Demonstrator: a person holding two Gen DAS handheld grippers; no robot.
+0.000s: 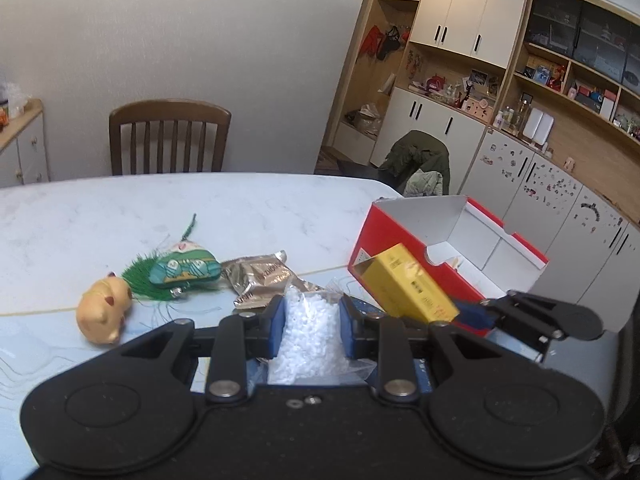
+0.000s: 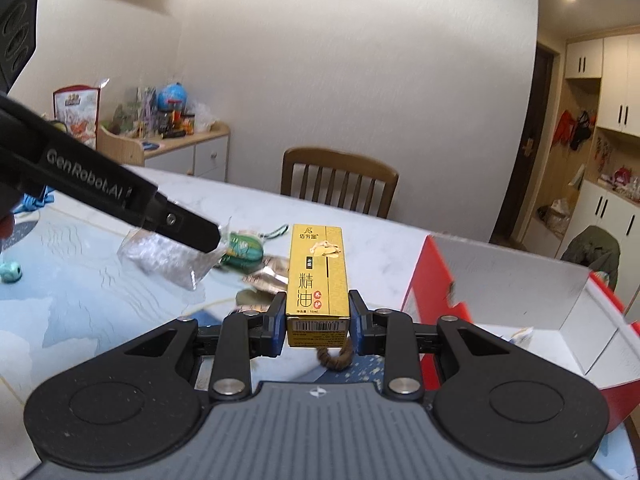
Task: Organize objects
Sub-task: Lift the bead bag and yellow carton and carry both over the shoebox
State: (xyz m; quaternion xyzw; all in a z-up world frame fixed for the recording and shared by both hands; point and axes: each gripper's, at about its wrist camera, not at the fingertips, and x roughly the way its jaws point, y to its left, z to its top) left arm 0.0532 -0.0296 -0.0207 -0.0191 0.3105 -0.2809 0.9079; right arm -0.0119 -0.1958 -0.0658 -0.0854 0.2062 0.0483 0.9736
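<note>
The yellow box [image 2: 318, 276] stands upright between the blue pads of the right tool [image 2: 318, 320], clamped at its lower end with the barcode face toward the camera. In the left wrist view the same box [image 1: 408, 286] hangs tilted in front of the near wall of the red carton [image 1: 404, 220], with the right tool [image 1: 476, 316] reaching in from the right.

The left tool [image 1: 312, 320] is closed on a clear bag of white beads [image 1: 310, 336], which fills the gap between its fingers. From the right wrist view that bag [image 2: 168, 254] hangs above the desk [image 2: 360, 216] at the tip of the left tool [image 2: 200, 236].

The red carton is open, white inside, and sits on the right part of the desk. On the desk left of it lie a brown foil packet [image 1: 262, 280], a green tasselled pouch [image 1: 180, 270] just beside the packet, and a small tan animal figure [image 1: 104, 310] near the tassel. A brown rope ring [image 2: 334, 354] shows just under the yellow box. A small teal object [image 2: 11, 272] lies at the far left of the desk. A wooden chair [image 1: 170, 136] stands at the far side.
</note>
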